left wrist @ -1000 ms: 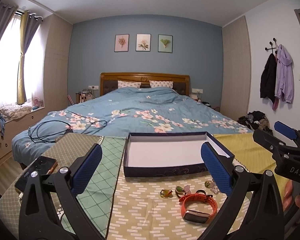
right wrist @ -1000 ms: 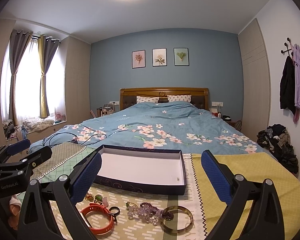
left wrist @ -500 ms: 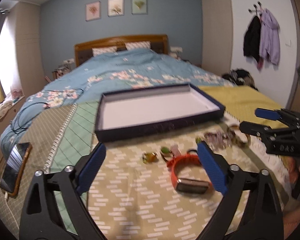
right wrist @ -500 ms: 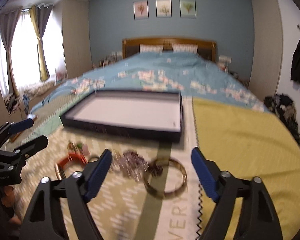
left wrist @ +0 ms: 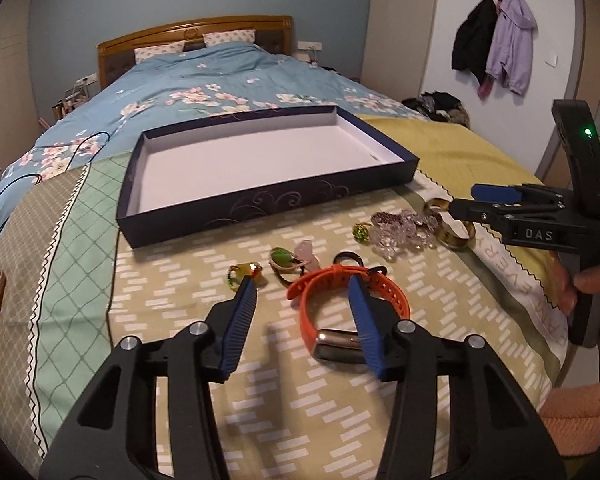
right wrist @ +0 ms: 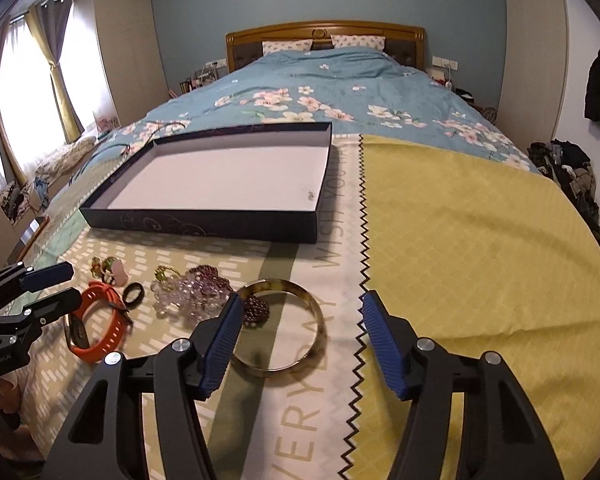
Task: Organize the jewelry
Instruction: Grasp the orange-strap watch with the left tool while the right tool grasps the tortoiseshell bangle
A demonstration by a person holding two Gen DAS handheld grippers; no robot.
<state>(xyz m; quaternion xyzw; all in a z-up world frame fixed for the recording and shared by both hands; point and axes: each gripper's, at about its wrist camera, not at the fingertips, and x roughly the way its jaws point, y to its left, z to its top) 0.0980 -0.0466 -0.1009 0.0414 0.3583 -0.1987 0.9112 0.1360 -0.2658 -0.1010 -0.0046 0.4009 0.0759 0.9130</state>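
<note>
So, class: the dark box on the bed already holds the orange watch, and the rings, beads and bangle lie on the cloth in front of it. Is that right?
Not quite. The box holds no jewelry; the orange watch lies on the cloth with the rings, beads and bangle. The left wrist view shows it.

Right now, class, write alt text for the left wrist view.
The left gripper, open, hangs over an orange watch band on a patterned cloth. Rings, beads and a bangle lie nearby before an empty navy box.
</note>
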